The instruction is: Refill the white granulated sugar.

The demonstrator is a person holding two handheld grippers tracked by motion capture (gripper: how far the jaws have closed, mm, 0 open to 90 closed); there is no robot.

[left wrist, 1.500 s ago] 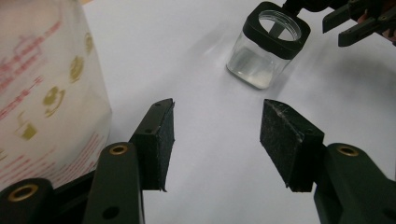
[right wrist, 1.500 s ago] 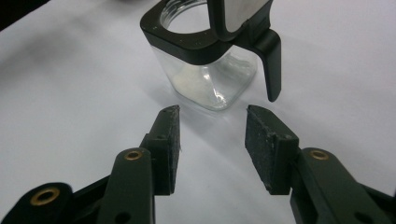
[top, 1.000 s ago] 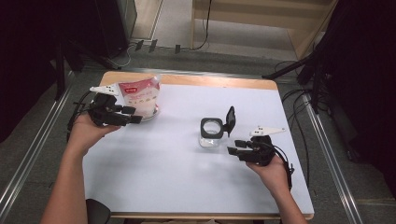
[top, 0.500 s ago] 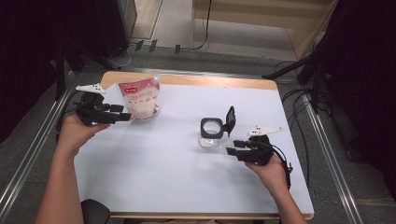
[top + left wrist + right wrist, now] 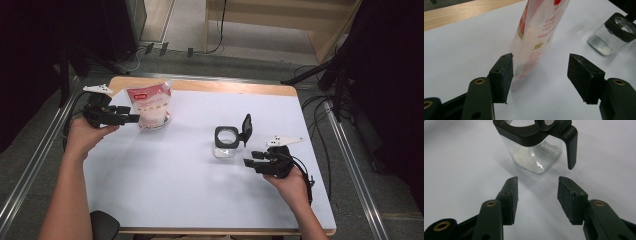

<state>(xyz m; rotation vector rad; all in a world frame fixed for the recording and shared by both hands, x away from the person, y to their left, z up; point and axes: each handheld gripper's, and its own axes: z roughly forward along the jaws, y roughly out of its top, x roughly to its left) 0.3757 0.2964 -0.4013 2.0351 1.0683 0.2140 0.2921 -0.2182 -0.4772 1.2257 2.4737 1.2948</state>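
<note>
A clear bag (image 5: pixel 150 104) with red print and white contents stands at the table's back left. My left gripper (image 5: pixel 133 119) lies level at its left side. In the left gripper view its jaws (image 5: pixel 540 57) have just been opening; the bag (image 5: pixel 536 30) stands just past the tips, close to the left pad, and is not pinched. A small glass jar (image 5: pixel 226 143) with a black collar and a flipped-up lid (image 5: pixel 246 129) stands mid-right. My right gripper (image 5: pixel 248 159) rests open just short of the jar (image 5: pixel 534 157), with nothing between its pads (image 5: pixel 537 178).
The table (image 5: pixel 165 190) has a white top and a wooden strip along the far edge. Metal rails run along both sides of it. Cables trail on the floor at the right and behind. The jar (image 5: pixel 610 35) is far to the right in the left gripper view.
My left hand has drawn back to the left from the bag and its jaws have widened. The bag stands by itself. The right hand and the jar have kept still.
</note>
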